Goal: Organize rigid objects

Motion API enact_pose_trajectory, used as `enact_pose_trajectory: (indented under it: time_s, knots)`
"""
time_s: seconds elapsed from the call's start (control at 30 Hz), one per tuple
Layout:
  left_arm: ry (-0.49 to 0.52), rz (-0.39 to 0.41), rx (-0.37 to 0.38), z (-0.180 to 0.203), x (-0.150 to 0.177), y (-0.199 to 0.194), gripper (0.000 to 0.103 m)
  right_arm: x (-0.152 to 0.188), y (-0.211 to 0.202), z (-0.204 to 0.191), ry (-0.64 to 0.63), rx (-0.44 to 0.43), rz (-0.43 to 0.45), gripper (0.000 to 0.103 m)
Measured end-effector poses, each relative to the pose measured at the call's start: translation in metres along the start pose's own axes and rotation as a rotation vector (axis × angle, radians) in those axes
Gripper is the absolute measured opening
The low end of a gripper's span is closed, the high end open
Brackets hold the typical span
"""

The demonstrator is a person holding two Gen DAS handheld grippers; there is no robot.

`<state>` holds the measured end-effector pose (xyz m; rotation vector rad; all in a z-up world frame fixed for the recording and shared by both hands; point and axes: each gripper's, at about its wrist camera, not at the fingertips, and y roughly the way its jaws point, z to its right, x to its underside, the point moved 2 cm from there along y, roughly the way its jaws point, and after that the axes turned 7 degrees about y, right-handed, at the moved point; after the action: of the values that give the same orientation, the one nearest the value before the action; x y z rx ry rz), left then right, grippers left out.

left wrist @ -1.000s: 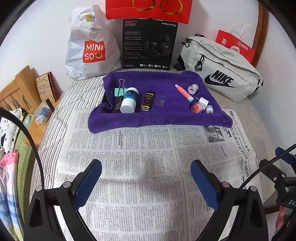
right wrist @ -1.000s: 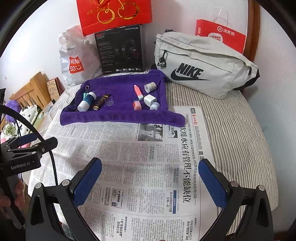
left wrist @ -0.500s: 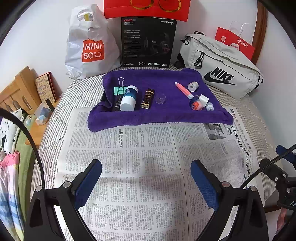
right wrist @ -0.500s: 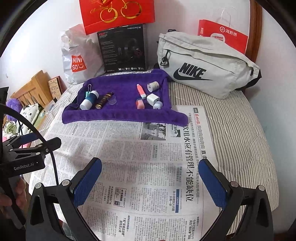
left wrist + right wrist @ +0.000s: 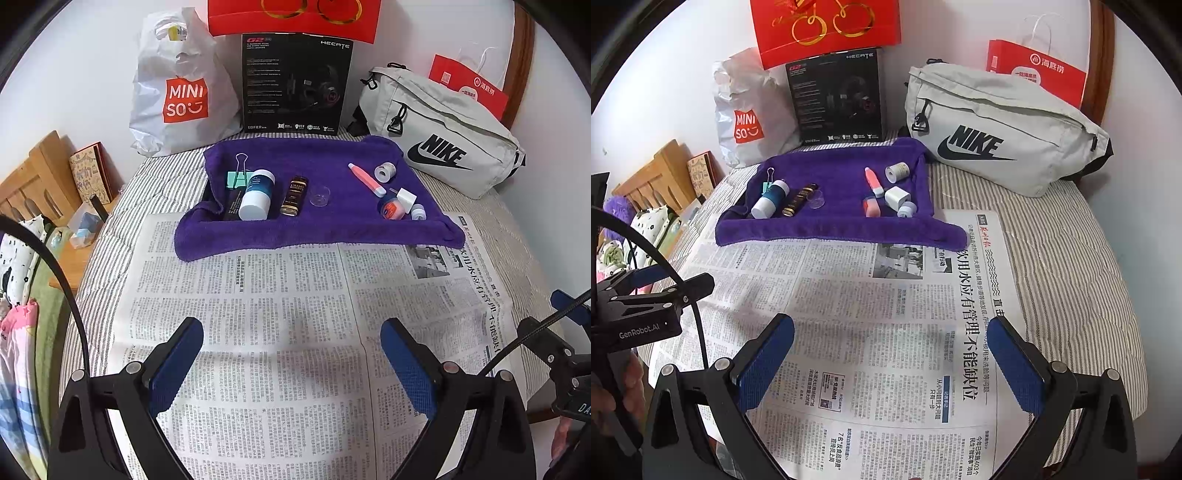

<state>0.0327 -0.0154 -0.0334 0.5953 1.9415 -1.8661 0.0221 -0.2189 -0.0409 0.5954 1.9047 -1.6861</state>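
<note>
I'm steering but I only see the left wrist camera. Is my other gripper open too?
Observer: Yes, the right gripper is open and empty above the newspaper.
Operator: Is anything written on my left one?
Observer: The left gripper has a label on its side that reads GenRobot.AI.
Operator: Who holds it?
Observer: A hand wraps its handle, low on the left of the right wrist view.

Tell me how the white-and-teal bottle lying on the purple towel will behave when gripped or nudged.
The white-and-teal bottle lies on its side, so its round body will probably roll if nudged, though the purple towel likely damps that. It looks rigid; its smooth surface may slip between pads.
</note>
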Motion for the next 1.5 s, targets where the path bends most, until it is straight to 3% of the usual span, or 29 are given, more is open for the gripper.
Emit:
enact_pose_trajectory:
  time_s: [1.5]
  knots:
    - [0.015,-0.011,0.032,-0.0002,0.0026,0.0028,0.098,0.0018,-0.0002,0.0027,-0.002,0.002,-0.002,0.102]
